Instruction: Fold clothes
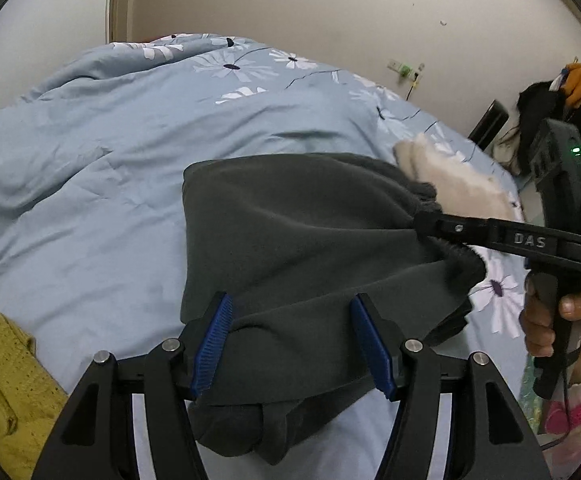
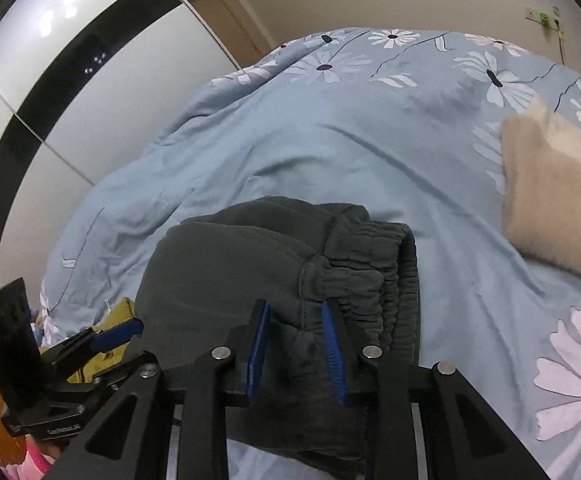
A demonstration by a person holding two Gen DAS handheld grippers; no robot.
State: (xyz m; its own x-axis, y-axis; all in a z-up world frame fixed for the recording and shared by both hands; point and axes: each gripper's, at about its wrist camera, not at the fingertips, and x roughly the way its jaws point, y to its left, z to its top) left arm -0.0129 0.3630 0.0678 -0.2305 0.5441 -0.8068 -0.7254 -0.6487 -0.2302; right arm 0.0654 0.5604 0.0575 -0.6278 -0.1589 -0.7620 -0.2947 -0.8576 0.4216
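Dark grey sweatpants (image 1: pixel 298 232) lie folded on the blue floral duvet (image 1: pixel 90 200). My left gripper (image 1: pixel 290 304) is open, its blue pads on either side of a fold of the grey cloth near the leg end. My right gripper (image 2: pixel 296 308) is shut on the elastic waistband of the sweatpants (image 2: pixel 354 256); in the left wrist view its fingers (image 1: pixel 430 220) clamp the bunched waistband at the right. The left gripper also shows in the right wrist view (image 2: pixel 118 332), at the lower left.
A mustard-yellow garment (image 1: pixel 2 392) lies at the bed's near left. A folded cream fluffy garment (image 2: pixel 562 200) lies at the right. A black-and-white wardrobe (image 2: pixel 50 80) stands left of the bed. A chair piled with clothes (image 1: pixel 562 96) stands by the wall.
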